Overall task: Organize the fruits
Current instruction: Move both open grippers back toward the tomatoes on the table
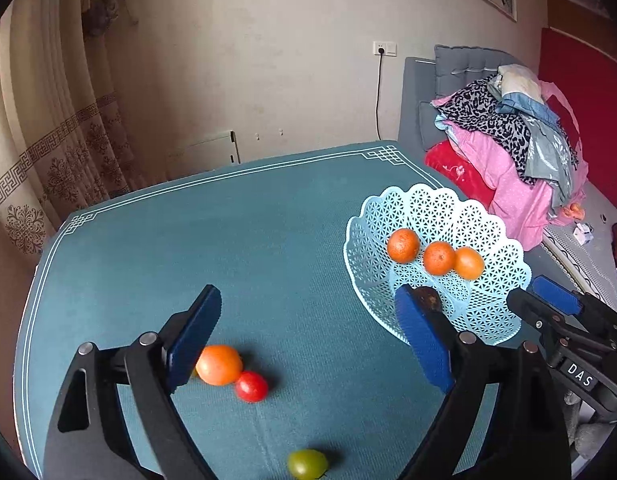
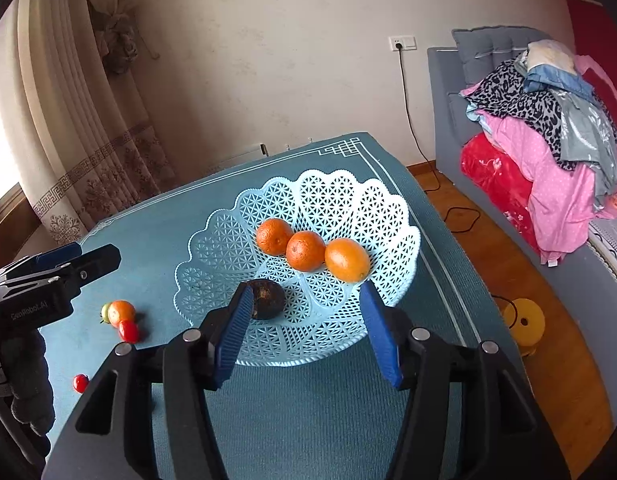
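Observation:
A pale blue lattice basket (image 1: 372, 276) (image 2: 212, 248) stands at the right of the teal table (image 1: 268, 240). In it lie three oranges (image 2: 305, 251) in a row and a dark brown fruit (image 2: 266, 300). My right gripper (image 2: 304, 292) hangs open over the basket's near side, with the dark fruit just beyond its left finger and not pressed. My left gripper (image 1: 308, 296) is wide open above the cloth and holds nothing. An orange tomato (image 1: 218, 364), a red tomato (image 1: 251, 386) and a green tomato (image 1: 307, 463) lie below it.
A small red tomato (image 2: 80, 383) lies near the table's front left. A gloved hand (image 2: 28, 380) holds the left gripper. Right of the table is a grey bed with a pile of clothes (image 2: 548, 140). A yellow object (image 2: 522, 322) and a cable sit on the wooden floor.

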Action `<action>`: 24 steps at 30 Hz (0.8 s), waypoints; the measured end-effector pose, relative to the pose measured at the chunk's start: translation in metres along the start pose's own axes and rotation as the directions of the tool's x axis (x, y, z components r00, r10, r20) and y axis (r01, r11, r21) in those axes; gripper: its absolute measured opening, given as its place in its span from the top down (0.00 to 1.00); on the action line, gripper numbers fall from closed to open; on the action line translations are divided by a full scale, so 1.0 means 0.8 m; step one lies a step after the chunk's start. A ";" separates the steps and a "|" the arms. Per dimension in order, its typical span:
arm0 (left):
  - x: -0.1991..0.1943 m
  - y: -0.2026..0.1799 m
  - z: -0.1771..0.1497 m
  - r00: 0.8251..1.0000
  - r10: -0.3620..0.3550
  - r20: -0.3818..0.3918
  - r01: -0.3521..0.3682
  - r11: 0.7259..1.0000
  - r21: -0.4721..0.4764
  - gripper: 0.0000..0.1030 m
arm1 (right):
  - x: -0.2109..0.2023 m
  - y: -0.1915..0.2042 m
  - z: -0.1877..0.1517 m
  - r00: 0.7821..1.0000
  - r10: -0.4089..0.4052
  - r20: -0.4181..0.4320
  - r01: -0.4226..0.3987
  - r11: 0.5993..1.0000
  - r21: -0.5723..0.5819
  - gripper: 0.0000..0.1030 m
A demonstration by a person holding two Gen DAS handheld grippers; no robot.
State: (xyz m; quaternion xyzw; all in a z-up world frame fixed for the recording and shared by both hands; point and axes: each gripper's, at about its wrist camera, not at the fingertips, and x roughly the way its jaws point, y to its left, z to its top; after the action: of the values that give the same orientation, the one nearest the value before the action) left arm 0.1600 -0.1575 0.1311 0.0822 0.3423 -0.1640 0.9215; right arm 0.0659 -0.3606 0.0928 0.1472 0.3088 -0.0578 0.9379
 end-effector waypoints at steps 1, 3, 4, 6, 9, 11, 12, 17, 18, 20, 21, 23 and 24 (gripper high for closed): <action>-0.003 0.006 -0.001 1.000 0.007 0.002 -0.007 1.000 -0.006 0.12 | -0.001 0.002 0.000 1.000 0.002 -0.001 -0.002 1.000 -0.003 0.45; -0.006 0.016 -0.002 1.000 0.024 0.002 -0.024 0.999 -0.022 0.08 | -0.003 0.007 -0.001 1.000 0.006 -0.002 -0.006 1.000 -0.007 0.45; -0.008 0.023 -0.003 0.999 0.036 -0.001 -0.036 0.999 -0.029 0.06 | -0.004 0.009 -0.002 1.000 0.008 -0.003 -0.008 1.000 -0.010 0.45; -0.010 0.036 -0.006 0.998 0.056 -0.005 -0.056 0.998 -0.042 0.05 | -0.005 0.015 -0.002 1.000 0.012 -0.004 -0.012 1.000 -0.020 0.45; -0.014 0.056 -0.010 0.997 0.071 -0.014 -0.072 0.995 -0.071 0.05 | -0.007 0.024 -0.003 1.000 0.021 -0.010 -0.021 0.999 -0.034 0.45; -0.016 0.068 -0.013 0.997 0.078 -0.018 -0.080 0.993 -0.086 0.05 | -0.008 0.033 -0.003 1.000 0.028 -0.012 -0.029 0.999 -0.046 0.45; -0.017 0.074 -0.014 0.996 0.083 -0.018 -0.084 0.992 -0.092 0.05 | -0.008 0.037 -0.003 0.999 0.031 -0.013 -0.031 0.998 -0.052 0.45; -0.024 0.096 -0.020 0.995 0.098 -0.020 -0.100 0.987 -0.124 0.05 | -0.011 0.056 -0.005 0.999 0.050 -0.021 -0.051 0.996 -0.077 0.45; -0.024 0.099 -0.021 0.995 0.101 -0.021 -0.103 0.986 -0.129 0.05 | -0.012 0.060 -0.006 0.998 0.054 -0.023 -0.055 0.995 -0.082 0.45; -0.026 0.107 -0.023 0.994 0.108 -0.025 -0.110 0.984 -0.140 0.05 | -0.012 0.068 -0.008 0.998 0.062 -0.028 -0.065 0.993 -0.095 0.44; -0.026 0.112 -0.025 0.993 0.112 -0.026 -0.114 0.982 -0.147 0.05 | -0.012 0.073 -0.008 0.997 0.067 -0.031 -0.069 0.992 -0.102 0.43; -0.026 0.122 -0.028 0.992 0.121 -0.032 -0.125 0.979 -0.161 0.05 | -0.012 0.082 -0.011 0.996 0.075 -0.038 -0.079 0.990 -0.117 0.43; -0.025 0.127 -0.030 0.990 0.139 -0.036 -0.143 0.976 -0.165 0.05 | -0.012 0.087 -0.012 0.996 0.079 -0.043 -0.084 0.989 -0.125 0.43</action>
State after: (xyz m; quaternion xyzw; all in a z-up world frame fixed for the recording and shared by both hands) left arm 0.1675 -0.0510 0.1303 0.0307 0.3595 -0.0680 0.9301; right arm 0.0669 -0.2915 0.1078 0.1008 0.3231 0.0031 0.9410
